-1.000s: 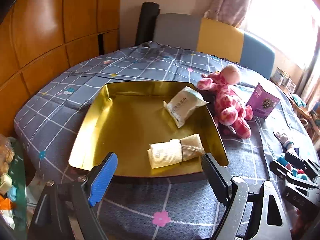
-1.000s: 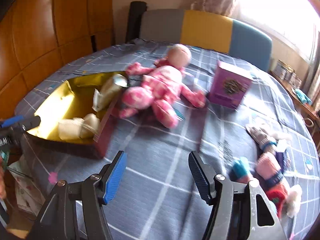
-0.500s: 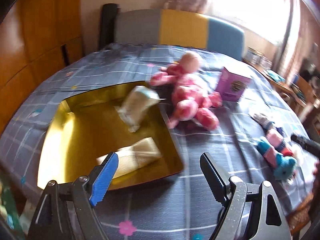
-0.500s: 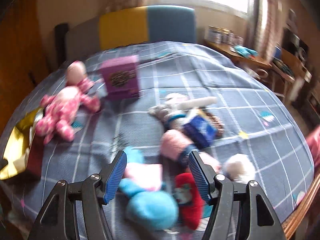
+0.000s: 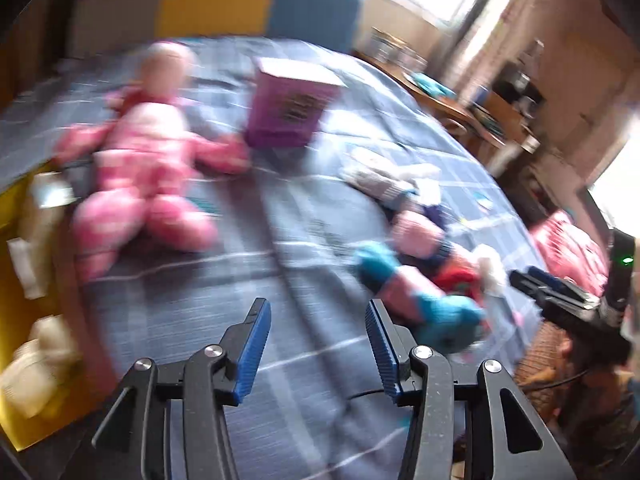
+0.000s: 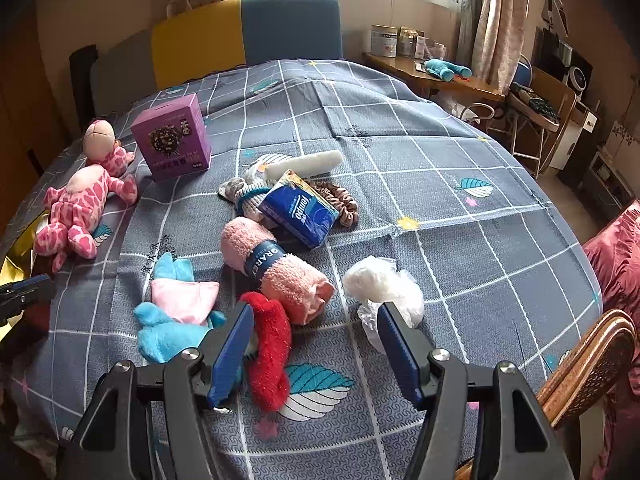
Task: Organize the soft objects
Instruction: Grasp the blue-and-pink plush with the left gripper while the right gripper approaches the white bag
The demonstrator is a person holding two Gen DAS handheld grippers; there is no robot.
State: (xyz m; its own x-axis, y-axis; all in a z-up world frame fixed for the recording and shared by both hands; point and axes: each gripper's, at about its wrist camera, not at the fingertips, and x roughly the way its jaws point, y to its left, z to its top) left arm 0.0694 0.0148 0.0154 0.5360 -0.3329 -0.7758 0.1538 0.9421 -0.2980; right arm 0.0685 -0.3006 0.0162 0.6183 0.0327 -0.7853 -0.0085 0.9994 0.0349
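- The soft things lay in a loose heap on the grid-patterned grey bedspread (image 6: 400, 152), just ahead of the right hand-held gripper (image 6: 316, 332), whose jaws stood apart with nothing between them.
- Nearest its pads were a red fuzzy piece (image 6: 270, 352), a blue and pink plush (image 6: 176, 316) and a crumpled clear plastic bag (image 6: 384, 284).
- A rolled pink towel (image 6: 276, 268) with a dark band lay just behind those, its end touching the red piece.
- Farther back a blue tissue pack (image 6: 300, 214) leaned on a brown scrunchie (image 6: 344, 204), a grey sock bundle (image 6: 240, 194) and a pale roll (image 6: 306, 162).
- A purple box (image 6: 172, 142) stood upright near the pink spotted plush toy (image 6: 76, 204), well apart from the heap.
- The left hand-held gripper (image 5: 316, 344) hung over bare bedspread, its jaws closing with nothing between them; it showed only as a dark tip at the left edge of the right wrist view.
- The gold tray (image 5: 12, 240) was cut off at the left edge, so its contents were pale blurs.
- The left wrist view was smeared with motion blur, and small detail there could not be made out.
- A wooden chair back (image 6: 592, 364) crowded the bed's near right corner.
- A side desk (image 6: 436, 76) by the window carried tins and a blue toy, too small to read.
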